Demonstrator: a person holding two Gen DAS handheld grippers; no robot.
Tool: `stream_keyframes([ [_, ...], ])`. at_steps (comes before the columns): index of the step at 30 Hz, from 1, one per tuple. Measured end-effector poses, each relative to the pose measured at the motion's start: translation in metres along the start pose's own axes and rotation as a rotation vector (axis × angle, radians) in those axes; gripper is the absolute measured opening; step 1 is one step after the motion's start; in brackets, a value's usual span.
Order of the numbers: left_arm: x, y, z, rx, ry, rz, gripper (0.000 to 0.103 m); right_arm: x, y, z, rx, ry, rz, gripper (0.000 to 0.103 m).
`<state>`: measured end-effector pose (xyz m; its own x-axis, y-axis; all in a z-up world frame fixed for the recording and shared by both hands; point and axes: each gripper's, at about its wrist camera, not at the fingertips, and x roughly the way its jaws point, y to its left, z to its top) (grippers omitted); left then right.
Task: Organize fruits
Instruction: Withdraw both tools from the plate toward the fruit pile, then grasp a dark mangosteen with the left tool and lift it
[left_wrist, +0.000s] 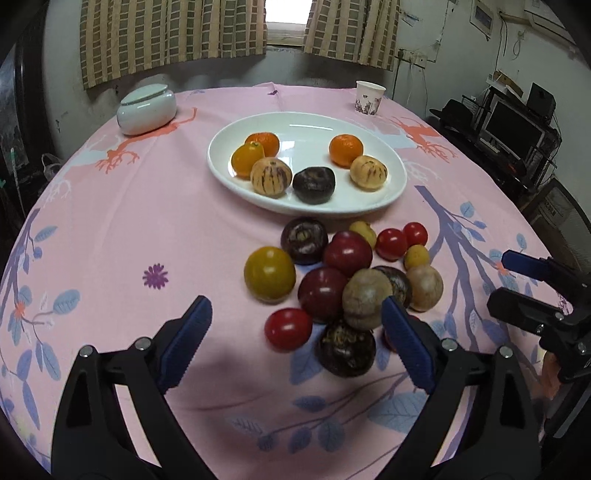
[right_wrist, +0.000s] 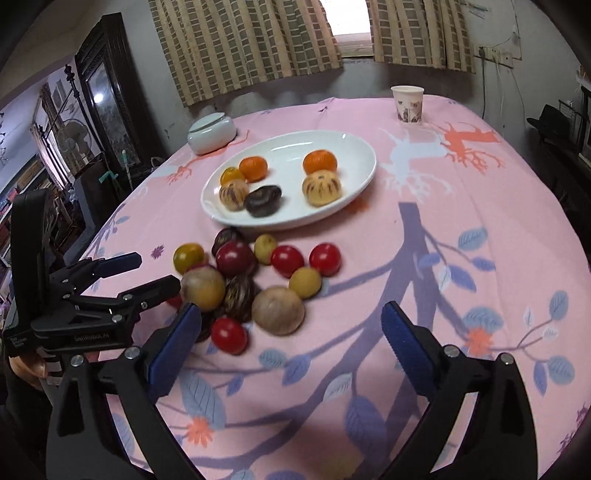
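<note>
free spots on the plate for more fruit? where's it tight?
White plate: the far half behind the two oranges is bare, as is the gap between the dark fruit and the right striped fruit. Its left side is crowded with three touching fruits. The loose pile hugs the near rim. Left of the pile is bare cloth.

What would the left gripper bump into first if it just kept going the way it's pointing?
Probably the dark purple fruit at the near edge of the pile, or the red tomato beside it. The left gripper is open and empty; depth is hard to judge.
</note>
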<state>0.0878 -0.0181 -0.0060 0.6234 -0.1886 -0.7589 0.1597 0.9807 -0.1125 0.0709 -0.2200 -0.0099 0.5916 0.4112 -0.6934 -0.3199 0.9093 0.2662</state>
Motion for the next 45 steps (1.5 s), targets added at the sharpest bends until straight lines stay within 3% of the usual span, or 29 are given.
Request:
stream_keyframes([
  [5,0.001,-0.002,-0.01,0.001,0.037,-0.024,0.094,0.013,0.0,-0.01,0.018,0.043,0.018,0.098],
  [9,0.004,-0.012,-0.018,0.045,0.065,-0.059,0.094,0.014,-0.006,-0.01,0.038,0.03,0.037,0.098],
  [18,0.027,-0.011,-0.026,0.03,0.137,-0.001,0.094,0.021,-0.026,-0.011,0.127,0.028,0.067,0.098],
  [24,0.031,-0.015,-0.025,0.048,0.124,0.017,0.094,0.022,-0.023,-0.013,0.09,0.028,0.075,0.098],
  [28,0.03,-0.02,-0.025,0.08,0.102,-0.006,0.078,0.022,-0.021,-0.014,0.081,0.025,0.086,0.098],
  [45,0.021,-0.027,-0.029,0.075,0.144,0.003,0.057,0.013,-0.011,-0.016,0.054,0.013,0.114,0.098],
])
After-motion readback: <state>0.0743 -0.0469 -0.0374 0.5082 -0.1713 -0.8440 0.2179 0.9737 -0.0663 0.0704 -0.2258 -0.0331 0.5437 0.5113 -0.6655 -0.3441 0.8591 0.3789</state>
